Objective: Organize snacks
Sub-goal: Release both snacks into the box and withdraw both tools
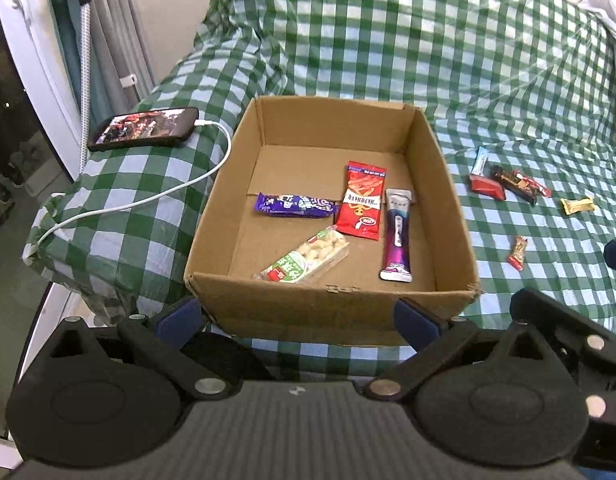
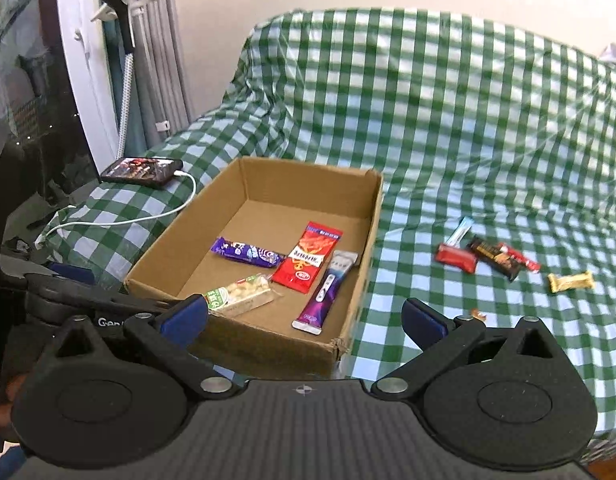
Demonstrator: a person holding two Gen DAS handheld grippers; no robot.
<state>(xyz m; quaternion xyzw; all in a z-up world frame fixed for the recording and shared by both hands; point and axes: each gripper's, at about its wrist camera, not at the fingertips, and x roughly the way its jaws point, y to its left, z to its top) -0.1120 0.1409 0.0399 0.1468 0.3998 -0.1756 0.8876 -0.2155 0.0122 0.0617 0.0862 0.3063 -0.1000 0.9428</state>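
Both claws are spread wide with nothing between their fingers: the left claw [image 1: 298, 316] and right claw [image 2: 304, 318] hang before the cardboard box [image 1: 455, 216]. Four snacks lie inside, among them a purple stick pack [image 1: 396, 236]. Farther right, loose snacks [image 2: 487, 258] lie on the checked cover [image 2: 447, 120].

A cardboard box [image 1: 327, 304] sits on a covered bed [image 1: 467, 60], holding four snack packets [image 1: 361, 200] on its floor. To its left lies a phone [image 1: 144, 128] with its cable [image 1: 156, 196]; to its right, loose snacks [image 1: 503, 182] are scattered on the cover.
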